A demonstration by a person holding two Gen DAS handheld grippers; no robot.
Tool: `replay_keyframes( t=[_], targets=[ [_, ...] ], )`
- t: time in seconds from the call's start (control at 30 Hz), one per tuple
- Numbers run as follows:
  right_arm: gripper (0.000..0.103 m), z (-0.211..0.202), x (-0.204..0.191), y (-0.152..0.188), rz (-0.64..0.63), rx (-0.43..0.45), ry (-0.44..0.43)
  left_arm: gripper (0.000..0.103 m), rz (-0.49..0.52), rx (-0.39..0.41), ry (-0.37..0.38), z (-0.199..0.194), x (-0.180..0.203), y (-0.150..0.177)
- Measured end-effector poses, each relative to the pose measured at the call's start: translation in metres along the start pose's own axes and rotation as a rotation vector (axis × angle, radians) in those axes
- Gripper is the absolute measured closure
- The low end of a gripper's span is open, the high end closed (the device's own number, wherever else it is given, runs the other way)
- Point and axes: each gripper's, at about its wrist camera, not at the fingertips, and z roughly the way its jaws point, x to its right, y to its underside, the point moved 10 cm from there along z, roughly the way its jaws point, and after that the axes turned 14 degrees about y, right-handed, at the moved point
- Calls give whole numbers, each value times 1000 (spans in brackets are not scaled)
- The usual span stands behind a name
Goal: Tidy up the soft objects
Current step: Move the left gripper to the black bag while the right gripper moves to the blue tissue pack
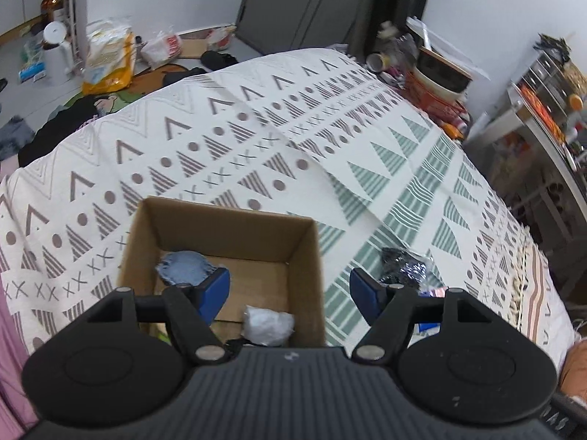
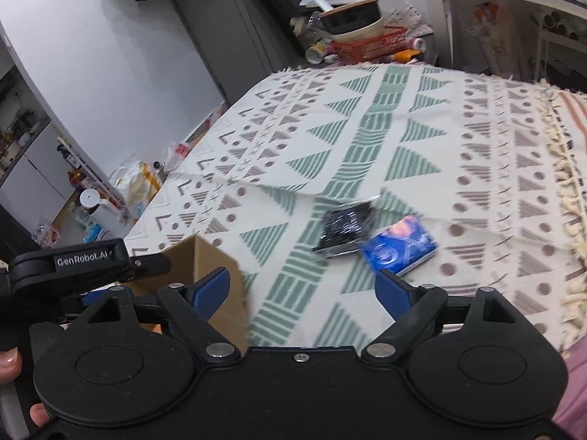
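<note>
Now the box (image 1: 220, 256) collects soft items — two already inside.
Both grippers, left (image 1: 290, 289) and right (image 2: 302, 286), gape empty; black pack (image 2: 345, 229) and blue pack (image 2: 400, 244) wait right.

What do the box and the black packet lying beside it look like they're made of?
The box looks like plain brown cardboard: matte, with thin folded walls. The black packet seems to be something dark sealed in clear plastic film, judging by its crinkly glints; the contents can't be told.

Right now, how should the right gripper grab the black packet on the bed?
From above, I'd guess. The black packet lies flat on the blanket, touching the blue pack at one corner. Pinch its crinkly middle or the free edge away from that pack, with the open right gripper.
</note>
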Motion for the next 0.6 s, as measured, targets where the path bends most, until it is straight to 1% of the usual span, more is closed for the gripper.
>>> replay_keyframes(
  t=[0.13, 0.3, 0.43, 0.5, 0.6],
  targets=[
    [12, -4, 20, -11, -20, 22, 17, 32, 38, -9, 5, 5, 16, 6],
    [8, -3, 39, -27, -39, 35, 10, 32, 60, -31, 39, 15, 30, 17],
    [8, 3, 53, -41, -29, 33, 18, 32, 89, -56, 19, 26, 34, 21],
    [5, 6, 59, -44, -29, 44, 18, 32, 88, -52, 10, 27, 35, 21],
    [4, 18, 69, -40, -8, 51, 19, 32, 106, -28, 21, 26, 40, 20]
  ],
)
